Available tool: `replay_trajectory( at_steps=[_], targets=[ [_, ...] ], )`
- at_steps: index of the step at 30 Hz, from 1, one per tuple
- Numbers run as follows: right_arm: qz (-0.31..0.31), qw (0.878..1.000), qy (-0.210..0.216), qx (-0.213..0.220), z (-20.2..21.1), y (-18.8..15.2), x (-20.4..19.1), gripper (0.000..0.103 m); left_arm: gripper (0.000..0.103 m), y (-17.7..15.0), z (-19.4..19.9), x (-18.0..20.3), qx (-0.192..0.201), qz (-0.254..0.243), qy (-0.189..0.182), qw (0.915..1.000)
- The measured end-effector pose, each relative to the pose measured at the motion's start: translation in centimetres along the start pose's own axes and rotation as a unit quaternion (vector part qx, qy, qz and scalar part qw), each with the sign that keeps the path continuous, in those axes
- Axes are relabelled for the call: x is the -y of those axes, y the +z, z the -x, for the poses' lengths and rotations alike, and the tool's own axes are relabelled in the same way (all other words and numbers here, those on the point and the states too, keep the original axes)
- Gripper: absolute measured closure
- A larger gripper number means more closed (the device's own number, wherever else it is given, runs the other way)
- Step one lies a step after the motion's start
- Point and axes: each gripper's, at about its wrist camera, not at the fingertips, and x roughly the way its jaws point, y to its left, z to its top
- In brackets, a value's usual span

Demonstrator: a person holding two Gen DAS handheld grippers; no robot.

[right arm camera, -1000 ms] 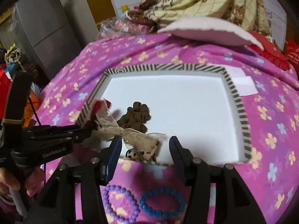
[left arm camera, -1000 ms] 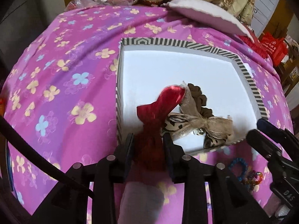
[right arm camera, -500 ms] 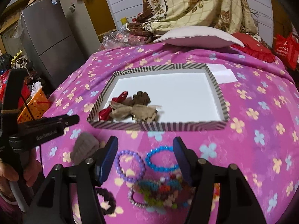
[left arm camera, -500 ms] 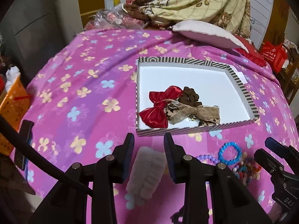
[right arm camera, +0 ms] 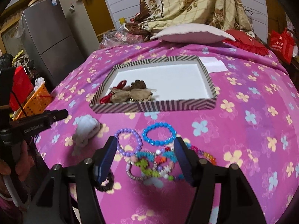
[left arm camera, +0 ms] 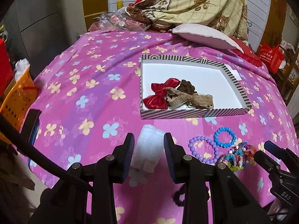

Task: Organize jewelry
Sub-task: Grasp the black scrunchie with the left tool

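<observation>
1. My left gripper hangs with its jaws apart and nothing held; a white fluffy scrunchie lies on the bedspread in line with the gap.
2. My right gripper is empty and its jaws are opening above a tangled heap of beaded bracelets.
3. A purple bracelet and a blue bracelet lie just beyond the heap, near the tray.
4. Judgement: the beads are light, hard and slippery; I would pinch across one strand. The scrunchie is soft and will squash, so grip its middle.
5. The striped tray holds a red bow, a burlap bow and a brown scrunchie, bunched in one near corner.
</observation>
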Motion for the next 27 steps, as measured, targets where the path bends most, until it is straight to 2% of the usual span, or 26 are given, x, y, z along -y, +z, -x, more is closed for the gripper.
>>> replay_trajectory(
  at_steps=[3,12,14,19,21,27],
  targets=[
    [0.013,1.000,-0.021,-0.005,0.5,-0.8,0.3,0.037,0.052,-0.7,0.0,-1.0,-0.012,0.015,-0.008,0.9998],
    [0.010,0.999,-0.038,-0.025,0.9,-2.6,2.5,0.038,0.052,-2.5,0.0,-2.1,-0.032,0.032,-0.026,0.9986],
    [0.014,0.999,-0.033,-0.030,0.7,-3.0,2.5,0.041,0.052,-3.1,-0.1,-1.7,-0.037,0.024,-0.032,0.9985],
    [0.026,0.998,-0.009,-0.048,-0.3,-3.7,1.7,0.058,0.052,-4.4,-0.5,-0.6,-0.058,0.002,-0.059,0.9966],
    [0.035,0.998,-0.006,-0.051,-0.8,-3.7,1.3,0.061,0.052,-4.9,-0.7,-0.2,-0.064,-0.008,-0.062,0.9960],
    [0.043,0.998,0.004,-0.056,-1.1,-3.9,1.1,0.063,0.052,-6.1,-1.4,0.5,-0.081,-0.023,-0.081,0.9931]
  ],
)
